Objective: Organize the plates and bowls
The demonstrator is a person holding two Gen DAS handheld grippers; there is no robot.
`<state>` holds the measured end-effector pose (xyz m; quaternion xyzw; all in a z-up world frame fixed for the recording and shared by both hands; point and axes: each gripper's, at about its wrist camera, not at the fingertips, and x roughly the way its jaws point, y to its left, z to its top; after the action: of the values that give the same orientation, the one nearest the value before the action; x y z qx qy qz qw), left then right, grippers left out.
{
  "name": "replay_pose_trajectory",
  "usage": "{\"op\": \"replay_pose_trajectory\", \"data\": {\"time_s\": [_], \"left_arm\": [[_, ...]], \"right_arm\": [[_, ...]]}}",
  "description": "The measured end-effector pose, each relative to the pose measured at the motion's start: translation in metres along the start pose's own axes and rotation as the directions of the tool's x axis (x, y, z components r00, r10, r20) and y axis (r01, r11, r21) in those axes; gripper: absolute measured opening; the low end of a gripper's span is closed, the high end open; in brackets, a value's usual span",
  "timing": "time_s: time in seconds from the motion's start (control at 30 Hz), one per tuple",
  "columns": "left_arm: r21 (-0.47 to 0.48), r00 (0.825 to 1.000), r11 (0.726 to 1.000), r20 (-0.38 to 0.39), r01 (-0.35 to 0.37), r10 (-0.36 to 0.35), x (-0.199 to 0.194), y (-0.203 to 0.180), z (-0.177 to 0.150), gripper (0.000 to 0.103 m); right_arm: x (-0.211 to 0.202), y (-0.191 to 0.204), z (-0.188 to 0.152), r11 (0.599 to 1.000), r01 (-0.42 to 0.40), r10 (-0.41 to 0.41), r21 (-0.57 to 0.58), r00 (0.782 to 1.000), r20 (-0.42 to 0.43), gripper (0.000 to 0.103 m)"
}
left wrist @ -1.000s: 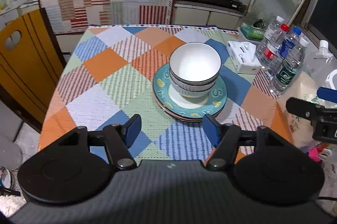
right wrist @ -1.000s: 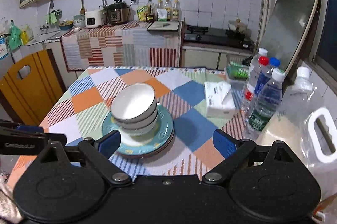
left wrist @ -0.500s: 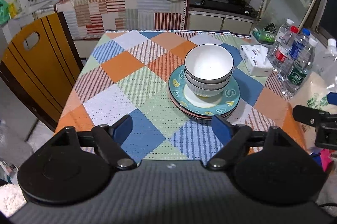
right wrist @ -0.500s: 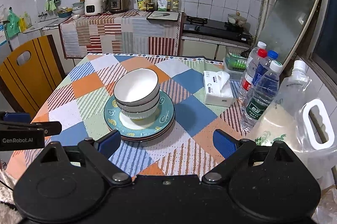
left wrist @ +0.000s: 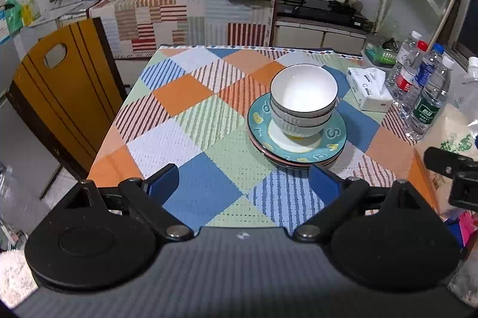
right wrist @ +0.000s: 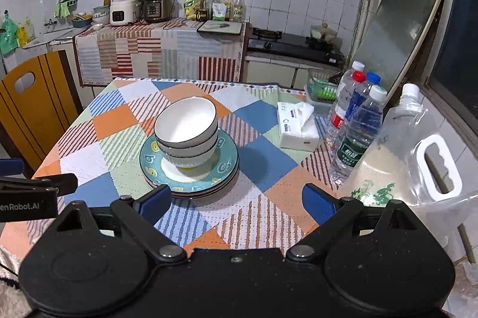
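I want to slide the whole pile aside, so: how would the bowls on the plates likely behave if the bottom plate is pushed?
The bowls sit nested high on the plates, so a quick shove might tilt or shift them. They look glazed, so probably slippery and breakable. The stack is likely heavy and may drag on the woven tablecloth.

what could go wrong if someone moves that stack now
The bowls sit nested on the plates, so lifting the plates could let them slide or tip. The water bottles and tissue pack stand just to the stack's right; a sweep that way might knock them. Both the left tool and right tool are open, holding nothing.
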<state>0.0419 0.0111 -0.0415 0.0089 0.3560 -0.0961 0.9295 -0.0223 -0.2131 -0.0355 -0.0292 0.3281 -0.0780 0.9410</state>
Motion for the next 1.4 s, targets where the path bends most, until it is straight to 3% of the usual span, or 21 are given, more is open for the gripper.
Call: {"op": "replay_pose_trajectory", "data": {"time_s": [0.17,0.3,0.8,1.27,1.4], "left_arm": [[-0.014,1.000,1.000,-0.013,-0.003,0.003,0.002,0.003,-0.005,0.095],[0.033,0.999,0.999,-0.034,-0.029,0.030,0.005,-0.004,-0.008,0.095],[0.014,0.998,1.000,0.065,-0.011,0.010,-0.004,-0.004,-0.013,0.095],[0.029,0.997,0.999,0.075,-0.014,0.012,-0.005,-0.008,-0.014,0.095],[0.012,0.997,1.000,0.077,-0.019,0.018,-0.005,-0.006,-0.016,0.099]], "right_arm": [[-0.009,0.004,-0.007,1.000,0.015,-0.016,0.014,0.999,0.050,0.096],[-0.010,0.002,-0.009,0.999,-0.005,0.003,0.049,0.999,0.046,0.096],[-0.002,0.004,-0.016,0.998,-0.009,0.008,0.056,1.000,0.015,0.096],[-0.001,0.003,-0.016,0.998,-0.007,0.006,0.061,1.000,0.011,0.096],[0.000,0.000,-0.017,0.997,0.006,-0.007,0.077,1.000,0.012,0.096]]}}
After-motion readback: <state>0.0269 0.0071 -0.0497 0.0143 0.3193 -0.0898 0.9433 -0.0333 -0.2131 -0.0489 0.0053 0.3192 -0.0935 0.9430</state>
